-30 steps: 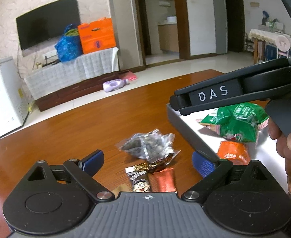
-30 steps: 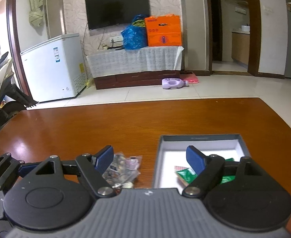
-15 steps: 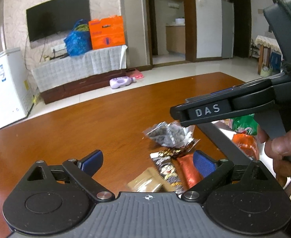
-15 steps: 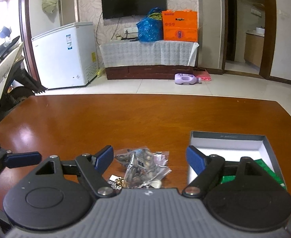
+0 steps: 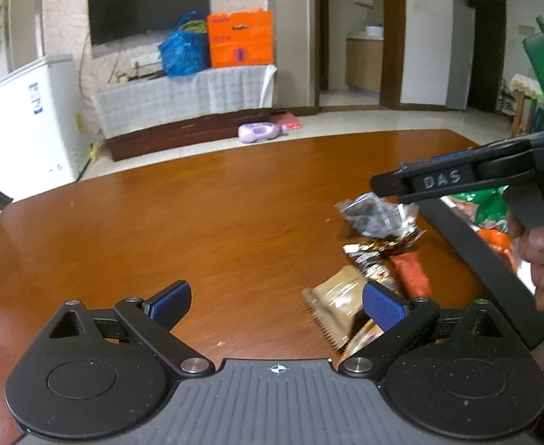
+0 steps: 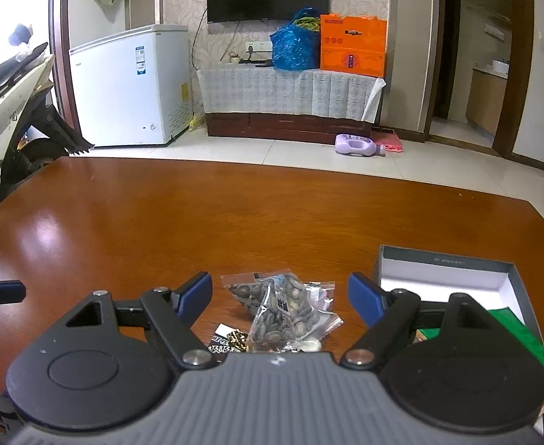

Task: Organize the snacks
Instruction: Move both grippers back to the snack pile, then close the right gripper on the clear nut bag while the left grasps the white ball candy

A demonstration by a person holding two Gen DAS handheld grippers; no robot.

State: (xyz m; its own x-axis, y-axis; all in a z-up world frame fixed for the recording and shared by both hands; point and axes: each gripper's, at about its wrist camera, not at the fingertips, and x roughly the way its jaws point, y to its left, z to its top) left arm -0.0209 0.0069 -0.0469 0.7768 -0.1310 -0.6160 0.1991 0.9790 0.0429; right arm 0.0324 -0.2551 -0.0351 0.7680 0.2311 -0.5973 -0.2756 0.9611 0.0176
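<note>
**Clear seed packet framed for pickup**

Right hand-held gripper, jaws wide and empty, brackets the clear seed packet at lower centre on the worktop. Light, crinkly, slippery film; pinch the bulging middle. Left hand-held gripper likewise agape.

"DAS" in pale capitals on the black right gripper finger.

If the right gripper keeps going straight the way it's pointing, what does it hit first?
Most likely the clear bag of dark seeds, lying on the table between the right gripper's open fingers; exact depth is unclear.
</note>
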